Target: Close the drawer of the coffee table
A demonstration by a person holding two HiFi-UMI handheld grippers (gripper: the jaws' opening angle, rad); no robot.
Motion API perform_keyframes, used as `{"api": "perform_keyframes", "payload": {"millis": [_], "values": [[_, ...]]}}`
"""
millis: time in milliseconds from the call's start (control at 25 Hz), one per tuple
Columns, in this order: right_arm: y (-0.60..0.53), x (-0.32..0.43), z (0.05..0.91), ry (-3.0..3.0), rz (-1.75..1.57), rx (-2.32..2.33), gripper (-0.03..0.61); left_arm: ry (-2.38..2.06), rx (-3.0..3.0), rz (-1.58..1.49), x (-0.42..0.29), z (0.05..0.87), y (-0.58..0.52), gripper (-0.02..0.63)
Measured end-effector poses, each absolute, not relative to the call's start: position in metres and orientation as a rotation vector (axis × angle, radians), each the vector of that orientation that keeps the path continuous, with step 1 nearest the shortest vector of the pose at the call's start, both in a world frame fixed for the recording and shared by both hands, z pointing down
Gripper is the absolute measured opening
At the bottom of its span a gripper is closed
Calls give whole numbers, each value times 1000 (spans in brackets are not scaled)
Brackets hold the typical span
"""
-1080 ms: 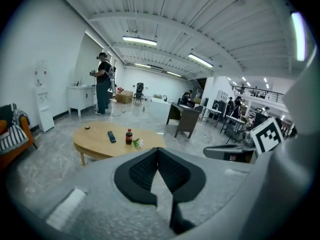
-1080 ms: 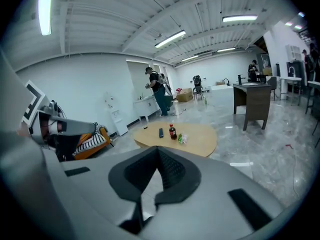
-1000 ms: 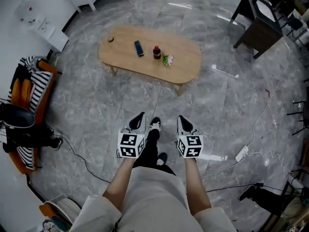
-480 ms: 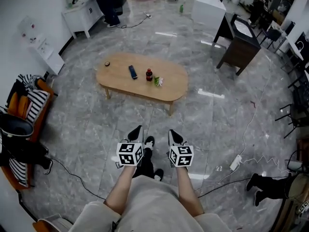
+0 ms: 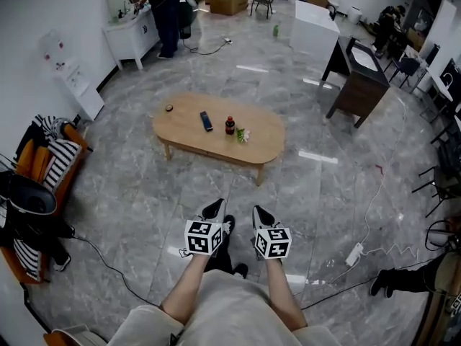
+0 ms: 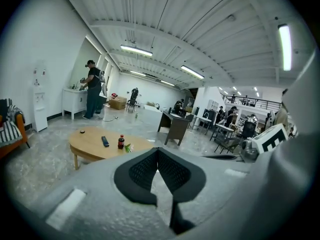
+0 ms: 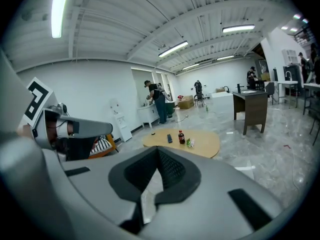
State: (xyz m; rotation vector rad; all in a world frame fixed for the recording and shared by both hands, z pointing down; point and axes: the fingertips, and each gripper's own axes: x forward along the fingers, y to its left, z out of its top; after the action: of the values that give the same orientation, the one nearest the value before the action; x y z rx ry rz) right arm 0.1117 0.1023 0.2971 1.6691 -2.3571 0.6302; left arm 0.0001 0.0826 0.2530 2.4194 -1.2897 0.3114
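Facing coffee table (image 5: 189, 130); drawer hard to discern.

1. Coffee table (image 5: 266, 139), oval, light wood: one
2. Bottle (image 5: 230, 125), dark, red cap: one
3. Remote control (image 5: 206, 120), dark: one
4. Small round dark item (image 5: 168, 108): one
5. Green-and-white item (image 5: 243, 135): one
6. Dark desk (image 5: 358, 78): one
7. White power strip (image 5: 353, 254), on the floor: one

Open lab hall with desks (image 5: 362, 76), floor cables (image 5: 109, 269), strip lights (image 6: 136, 50).
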Motion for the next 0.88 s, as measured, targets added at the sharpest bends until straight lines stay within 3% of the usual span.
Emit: {"api": "perform_keyframes", "payload": {"millis": [880], "values": [[135,125,296,-2341,615,1732,15,-1296,2439,343,10,258,110,8]]}}
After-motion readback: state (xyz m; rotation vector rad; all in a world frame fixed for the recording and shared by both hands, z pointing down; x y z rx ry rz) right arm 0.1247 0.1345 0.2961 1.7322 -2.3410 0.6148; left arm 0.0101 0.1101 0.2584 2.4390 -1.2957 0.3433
